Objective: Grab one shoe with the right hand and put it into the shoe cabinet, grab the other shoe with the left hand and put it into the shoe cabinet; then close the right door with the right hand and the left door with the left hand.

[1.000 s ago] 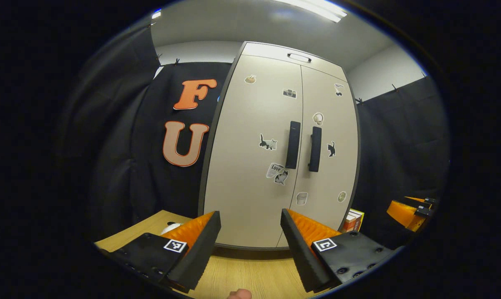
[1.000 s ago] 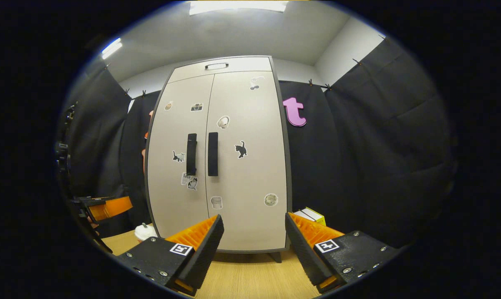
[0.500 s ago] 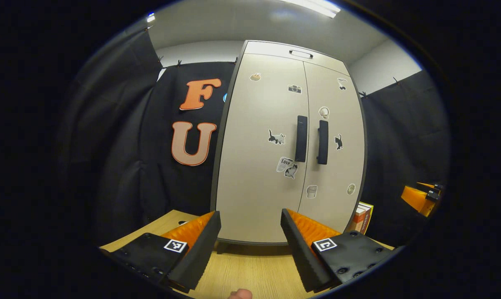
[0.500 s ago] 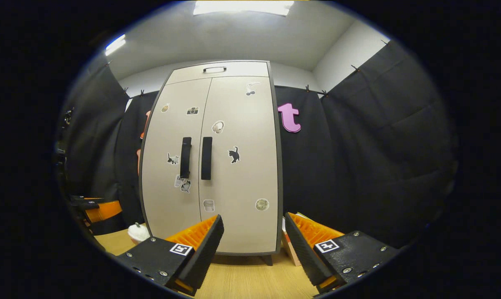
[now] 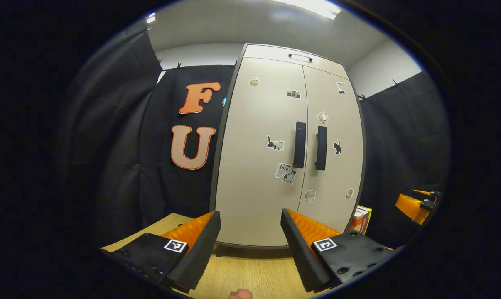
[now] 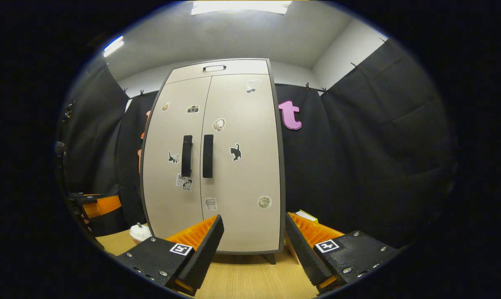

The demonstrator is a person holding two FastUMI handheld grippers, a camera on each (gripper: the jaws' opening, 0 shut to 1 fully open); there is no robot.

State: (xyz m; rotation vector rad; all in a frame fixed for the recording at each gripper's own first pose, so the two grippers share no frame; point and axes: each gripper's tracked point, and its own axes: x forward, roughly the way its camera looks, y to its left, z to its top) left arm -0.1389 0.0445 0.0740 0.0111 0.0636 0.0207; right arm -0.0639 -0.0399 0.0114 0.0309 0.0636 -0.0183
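Left gripper view: the left gripper [image 5: 250,245] sits at the bottom of the frame, its two fingers [image 5: 196,249] spread apart with nothing between them, above a light wooden surface [image 5: 250,274]. Beyond them, in the centre of the frame, stands the shoe cabinet [image 5: 275,145] — pale, tall, resting on the surface. Its left door [image 5: 259,145] and right door [image 5: 337,153] both lie flush and closed, with two dark vertical handles [image 5: 299,144] side by side at the seam. Small stickers [image 5: 275,143] dot both doors. Just beside the cabinet's lower right corner stand some books [image 5: 362,219]. At the right edge of the frame the right gripper [image 5: 416,203] shows in part; its finger state cannot be told from here. A fingertip [image 5: 239,294] peeks in at the bottom edge.

Right gripper view: the right gripper [image 6: 254,249] is at the bottom of the frame, fingers [image 6: 200,253] apart and empty, over the same wooden surface [image 6: 250,278]. The shoe cabinet [image 6: 217,158] stands centre-left — both doors shut, handles [image 6: 207,155] touching the seam line on either side. A small white object [image 6: 140,232] sits on the surface near the cabinet's lower left corner. At the left edge of the frame the left gripper [image 6: 97,205] shows partly. A yellow-edged book [image 6: 306,216] peeks out at the cabinet's lower right.
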